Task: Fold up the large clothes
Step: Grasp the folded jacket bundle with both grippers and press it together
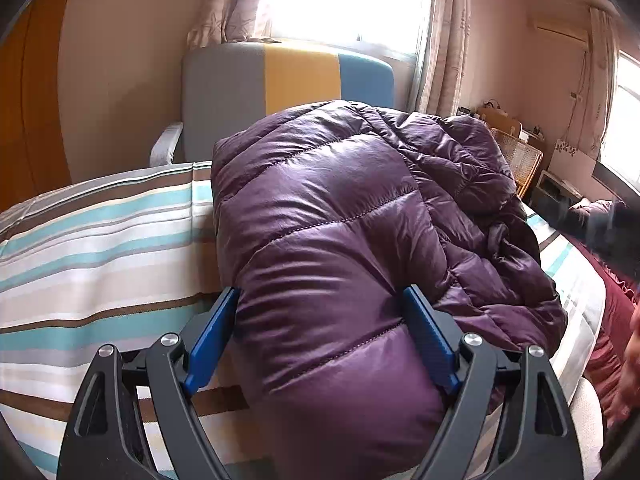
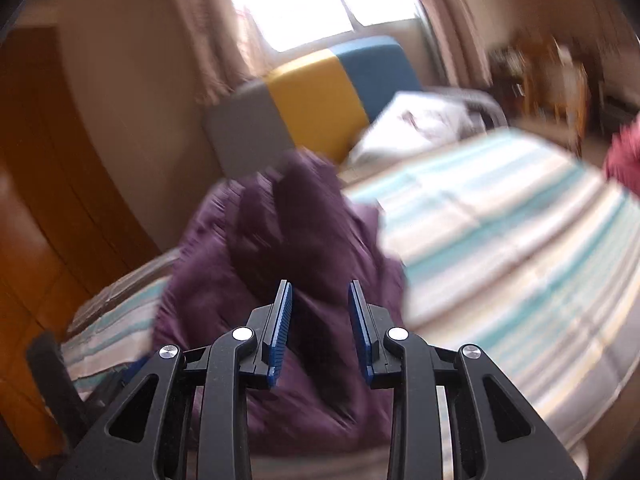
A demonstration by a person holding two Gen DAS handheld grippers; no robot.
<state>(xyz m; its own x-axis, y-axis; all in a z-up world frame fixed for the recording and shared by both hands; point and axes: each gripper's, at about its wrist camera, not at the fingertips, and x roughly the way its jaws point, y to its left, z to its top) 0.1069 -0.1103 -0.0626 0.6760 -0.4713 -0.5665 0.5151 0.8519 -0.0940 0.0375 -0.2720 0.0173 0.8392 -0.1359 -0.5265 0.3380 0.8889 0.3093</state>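
A puffy purple down jacket (image 1: pixel 340 216) lies bundled on the striped bed (image 1: pixel 100 240). My left gripper (image 1: pixel 320 289) straddles its near end with the jaws wide. Both blue pads (image 1: pixel 212 340) press into the padded fabric, which bulges between and over them. In the blurred right wrist view the jacket (image 2: pixel 224 292) is a rumpled heap at the bed's left side. My right gripper (image 2: pixel 319 282) hovers over that heap with a narrow gap between its blue pads (image 2: pixel 280 320). Nothing is pinched in that gap.
A grey, yellow and blue chair (image 1: pixel 288 80) stands beyond the bed under a bright window with curtains. An orange wooden door (image 2: pixel 40 200) is at the left. White bedding (image 2: pixel 412 124) lies near the chair. A dark red garment (image 1: pixel 612 320) and wicker furniture (image 1: pixel 520 156) are at the right.
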